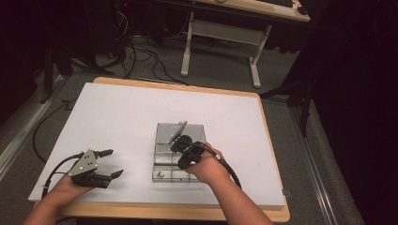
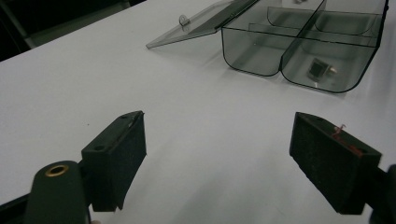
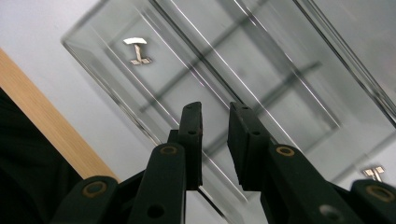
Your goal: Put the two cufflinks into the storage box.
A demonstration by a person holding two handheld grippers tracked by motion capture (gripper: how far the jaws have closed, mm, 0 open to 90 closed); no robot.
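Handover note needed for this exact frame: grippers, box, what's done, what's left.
Left gripper: jaws wide open, nothing between them, resting on the white table left of the box.
Right gripper: over the clear compartment box, jaws nearly closed with a small gap; I see nothing between them.
Box: near the table's front middle, lid swung open. One small dark part lies in a front compartment; the other compartments visible from the left gripper look empty.
Done: lid opened.
Left: probably picking or placing the small parts with the right gripper, then closing the lid.
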